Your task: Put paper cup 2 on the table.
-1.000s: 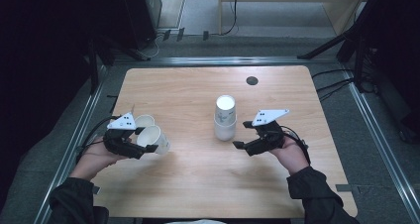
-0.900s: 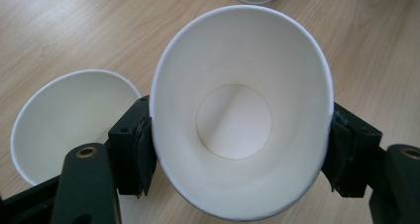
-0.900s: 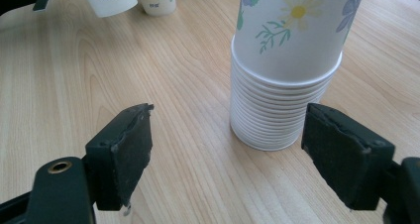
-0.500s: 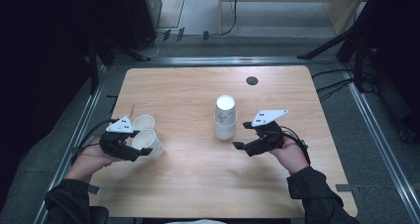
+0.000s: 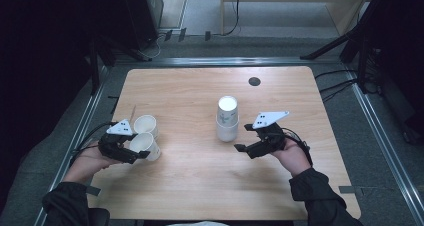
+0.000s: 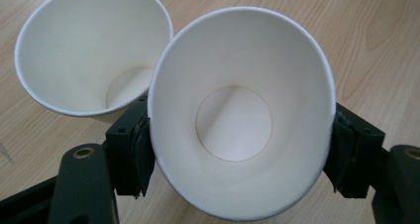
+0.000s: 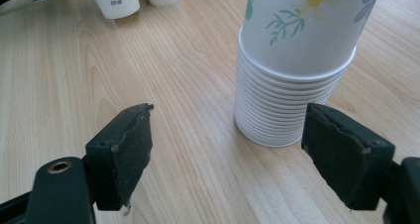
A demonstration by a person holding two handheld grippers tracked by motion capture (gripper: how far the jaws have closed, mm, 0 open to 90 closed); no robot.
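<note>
A white paper cup (image 6: 237,120) sits mouth-up between the pads of my left gripper (image 6: 245,152), which still touch both its sides. The jaws have just been opening around it. In the high view this cup (image 5: 146,145) is at the table's left, with my left gripper (image 5: 140,151) on it. A second empty cup (image 5: 145,124) stands right behind it, rims almost touching. A tall stack of flower-printed cups (image 5: 227,118) stands upside down at the table's middle. My right gripper (image 7: 237,149) is open just short of the stack (image 7: 292,85), nothing between its pads.
A small black disc (image 5: 254,81) lies on the wooden table (image 5: 200,186) near its far right. Metal rails and dark floor run round the table's edges. The wood in front of the stack and the cups is bare.
My left gripper has come down and slightly toward the person. Its cup, tilted before, now stands beside the second one. The right gripper and the stack have kept still.
</note>
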